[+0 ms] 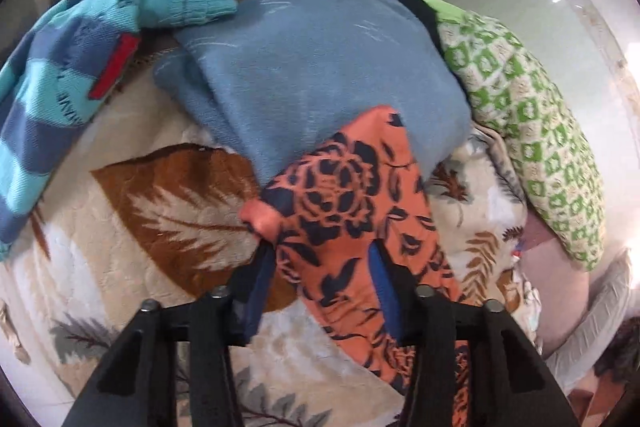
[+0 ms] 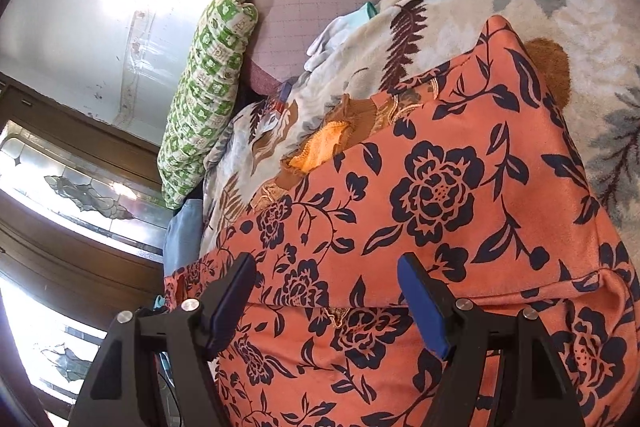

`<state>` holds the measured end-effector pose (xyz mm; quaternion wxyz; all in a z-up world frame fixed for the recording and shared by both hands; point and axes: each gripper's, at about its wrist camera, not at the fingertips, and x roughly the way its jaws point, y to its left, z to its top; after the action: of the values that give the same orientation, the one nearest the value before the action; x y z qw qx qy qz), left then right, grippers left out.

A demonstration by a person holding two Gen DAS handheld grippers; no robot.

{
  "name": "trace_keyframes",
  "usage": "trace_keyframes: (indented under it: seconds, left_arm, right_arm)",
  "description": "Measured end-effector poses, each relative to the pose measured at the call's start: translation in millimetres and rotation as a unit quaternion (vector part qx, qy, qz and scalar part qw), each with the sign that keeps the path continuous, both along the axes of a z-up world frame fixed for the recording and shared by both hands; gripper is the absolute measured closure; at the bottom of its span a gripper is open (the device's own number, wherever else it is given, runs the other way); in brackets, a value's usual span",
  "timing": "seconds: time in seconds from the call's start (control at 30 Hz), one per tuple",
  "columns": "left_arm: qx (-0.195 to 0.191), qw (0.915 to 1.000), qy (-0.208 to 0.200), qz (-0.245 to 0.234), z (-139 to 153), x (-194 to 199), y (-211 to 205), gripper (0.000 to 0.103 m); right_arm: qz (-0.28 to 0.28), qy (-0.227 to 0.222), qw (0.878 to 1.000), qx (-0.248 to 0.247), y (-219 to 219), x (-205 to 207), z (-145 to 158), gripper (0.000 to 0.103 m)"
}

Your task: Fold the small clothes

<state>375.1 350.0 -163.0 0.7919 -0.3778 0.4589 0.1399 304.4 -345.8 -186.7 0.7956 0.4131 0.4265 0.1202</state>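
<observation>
Orange floral garment (image 1: 352, 211): corner being gathered between left gripper (image 1: 320, 259) fingers, part-closed, grip unconfirmed; right gripper (image 2: 328, 267) open, empty. Next: firm pinch required.

Left wrist view looks steeply down, close over the orange floral garment (image 1: 344, 195) on the leaf-patterned blanket (image 1: 160, 211). Right wrist view looks shallower, equally close. Both share the green-patterned pillow (image 1: 532, 131).

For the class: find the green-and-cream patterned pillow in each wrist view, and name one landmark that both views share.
Left wrist: green-and-cream patterned pillow at right, beyond the grey-blue garment.
Right wrist: same pillow at upper left, against the wall.
Shared landmark: orange floral garment on the leaf-print blanket.
</observation>
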Motion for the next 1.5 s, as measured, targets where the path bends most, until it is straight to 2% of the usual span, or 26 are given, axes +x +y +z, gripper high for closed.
trace_keyframes:
  seconds: [0.1, 0.2, 0.5, 0.57, 0.67, 0.73, 0.9, 1.07, 1.23, 1.33, 1.5]
  left_arm:
    - [0.002, 1.0, -0.003, -0.009, 0, 9, -2, 0.067]
    - [-0.005, 0.9999, -0.006, -0.013, -5, 14, 0, 0.079]
    - [-0.007, 1.0, 0.005, -0.002, -20, 11, 2, 0.08]
    - [-0.016, 0.9998, 0.0, 0.008, -23, 9, 4, 0.083]
    - [-0.017, 0.9997, -0.001, 0.019, -25, 7, 5, 0.094]
    - [-0.009, 0.9996, -0.019, 0.017, -18, 3, 2, 0.098]
    - [0.016, 0.9969, -0.072, -0.027, 18, 0, -25, 0.099]
    - [0.02, 0.9885, -0.112, -0.099, 63, -7, -88, 0.099]
    - [0.006, 0.9728, -0.145, -0.181, 92, -7, -182, 0.099]
    - [-0.01, 0.96, -0.155, -0.233, 101, -6, -247, 0.099]
    - [-0.055, 0.9364, -0.16, -0.308, 99, -3, -355, 0.099]
  right_arm:
    - [0.003, 0.007, 1.0, -0.001, 2, 3, -5, 0.027]
    - [0.006, 0.007, 1.0, -0.007, 4, 4, -7, 0.027]
    - [0.009, 0.011, 1.0, -0.014, 8, 9, -11, 0.027]
    - [0.009, 0.011, 1.0, -0.014, 8, 9, -11, 0.027]
    - [0.006, 0.008, 1.0, -0.014, 7, 8, -10, 0.027]
    - [0.005, 0.006, 1.0, -0.013, 5, 8, -9, 0.027]
    - [0.001, -0.001, 1.0, -0.009, 2, 6, -6, 0.027]
    - [0.001, -0.016, 1.0, -0.001, 0, 2, 4, 0.027]
    - [0.015, -0.041, 0.998, 0.038, 0, -3, 16, 0.027]
    - [0.041, -0.05, 0.992, 0.112, -1, -4, 17, 0.027]
    - [0.054, -0.05, 0.969, 0.237, -16, -6, 10, 0.026]
